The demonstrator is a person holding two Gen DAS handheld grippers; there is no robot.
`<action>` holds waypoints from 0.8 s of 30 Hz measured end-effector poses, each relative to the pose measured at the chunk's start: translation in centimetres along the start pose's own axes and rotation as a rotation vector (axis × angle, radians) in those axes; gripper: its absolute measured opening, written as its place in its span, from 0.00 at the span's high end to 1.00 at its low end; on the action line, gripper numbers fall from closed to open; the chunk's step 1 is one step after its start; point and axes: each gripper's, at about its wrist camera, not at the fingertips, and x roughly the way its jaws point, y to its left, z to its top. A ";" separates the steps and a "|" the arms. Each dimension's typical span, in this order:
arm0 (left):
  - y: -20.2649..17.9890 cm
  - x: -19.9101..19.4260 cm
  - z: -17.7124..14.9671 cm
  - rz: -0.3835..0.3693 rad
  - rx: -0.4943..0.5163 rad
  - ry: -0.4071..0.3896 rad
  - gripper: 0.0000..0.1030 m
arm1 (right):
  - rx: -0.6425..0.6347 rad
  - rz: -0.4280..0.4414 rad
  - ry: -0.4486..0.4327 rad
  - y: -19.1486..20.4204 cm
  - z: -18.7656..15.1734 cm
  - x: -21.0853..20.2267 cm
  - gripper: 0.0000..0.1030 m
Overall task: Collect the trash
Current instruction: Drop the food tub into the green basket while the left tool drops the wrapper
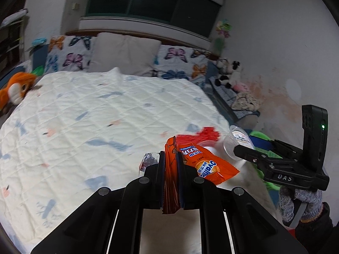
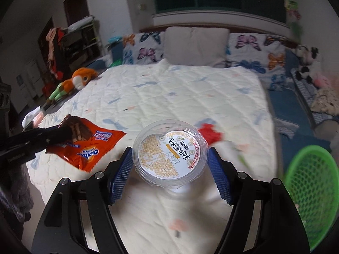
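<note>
Left gripper (image 1: pixel 171 169) pinches the orange wrapper (image 1: pixel 203 163); right gripper (image 2: pixel 169 165) clamps the clear cup (image 2: pixel 169 150). I judge both should reach the green basket (image 2: pixel 311 190), at four o'clock, before releasing.

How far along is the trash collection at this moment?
Midway. In hand: the left gripper is shut on the orange wrapper, and the right gripper holds the clear plastic cup between its pads. Left: neither piece is in the green basket yet, and something red lies on the bed.
</note>
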 end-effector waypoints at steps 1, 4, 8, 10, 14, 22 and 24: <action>-0.9 0.4 0.3 -0.012 0.014 0.003 0.90 | 0.009 -0.012 -0.005 -0.6 -0.2 -0.5 0.31; -3.3 1.2 0.9 -0.044 0.050 0.008 0.90 | 0.052 -0.066 -0.019 -3.6 -1.1 -2.4 0.31; -6.9 2.5 1.8 -0.088 0.096 0.014 0.90 | 0.108 -0.135 -0.023 -7.3 -2.4 -4.3 0.31; -8.8 3.3 2.3 -0.111 0.123 0.016 0.90 | 0.133 -0.167 -0.024 -9.0 -3.1 -5.2 0.31; -12.3 4.6 3.0 -0.146 0.170 0.024 0.90 | 0.201 -0.233 -0.022 -12.8 -4.8 -6.9 0.31; -18.7 7.8 3.7 -0.199 0.266 0.053 0.90 | 0.318 -0.296 0.012 -18.4 -7.8 -7.9 0.31; -20.1 8.5 3.9 -0.202 0.285 0.058 0.90 | 0.341 -0.296 0.012 -19.3 -8.2 -7.8 0.30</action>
